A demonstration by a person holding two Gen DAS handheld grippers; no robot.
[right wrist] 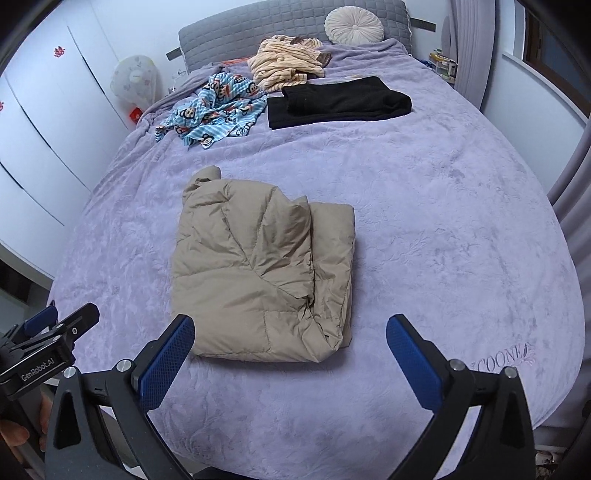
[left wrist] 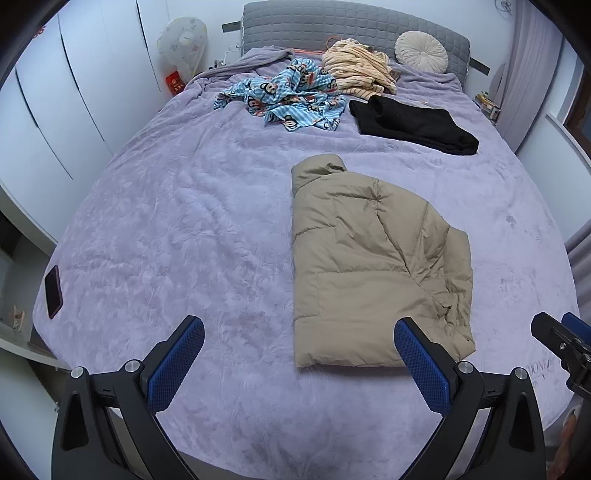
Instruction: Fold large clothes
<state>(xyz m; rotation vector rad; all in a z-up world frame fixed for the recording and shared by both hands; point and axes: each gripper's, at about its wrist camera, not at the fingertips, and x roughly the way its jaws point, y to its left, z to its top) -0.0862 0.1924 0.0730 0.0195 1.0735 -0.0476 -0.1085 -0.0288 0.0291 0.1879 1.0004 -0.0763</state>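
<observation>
While both hang wide open, left gripper [left wrist: 299, 330] and right gripper [right wrist: 290, 326] hold nothing.

Both wrist views high over foot of bed [left wrist: 184, 221], facing headboard [right wrist: 288, 22]

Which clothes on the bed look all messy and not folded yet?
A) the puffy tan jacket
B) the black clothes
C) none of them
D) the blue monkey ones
D: the blue monkey clothes lie crumpled in a heap near the headboard, while the tan jacket is folded into a neat bundle and the black clothes lie flat and folded.
</observation>
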